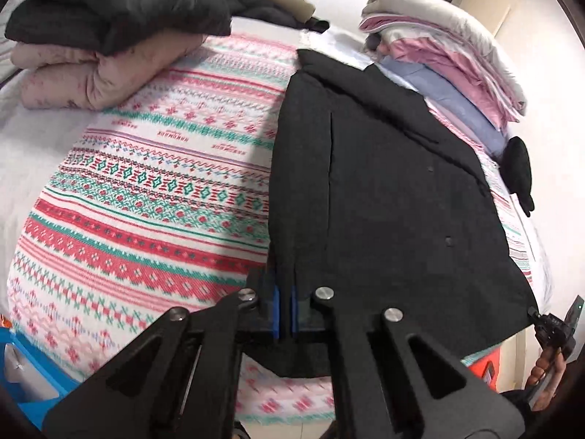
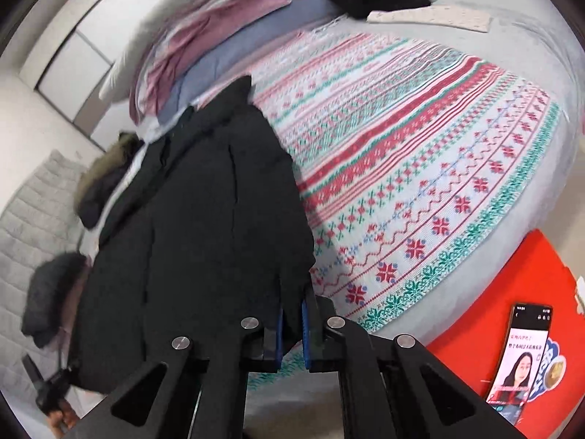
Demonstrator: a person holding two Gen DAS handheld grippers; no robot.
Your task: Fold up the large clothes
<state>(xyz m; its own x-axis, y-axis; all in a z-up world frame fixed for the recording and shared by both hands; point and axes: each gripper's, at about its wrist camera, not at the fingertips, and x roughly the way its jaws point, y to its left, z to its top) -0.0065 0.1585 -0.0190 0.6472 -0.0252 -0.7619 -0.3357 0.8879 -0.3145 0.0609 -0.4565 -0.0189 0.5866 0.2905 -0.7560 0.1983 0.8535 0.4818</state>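
Patterned bedspread (image 1: pixel 153 190) fills the room's bed; on it our black coat (image 1: pixel 384 190) lies lengthwise, sides apparently folded in; our left gripper (image 1: pixel 285 314) and right gripper (image 2: pixel 291 333) each pinch its near hem; the lengthwise fold remains.

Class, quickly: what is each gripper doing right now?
Left gripper: closed, pinching the near hem of the long black padded coat.
Right gripper: closed on the same coat's hem, at the other corner.
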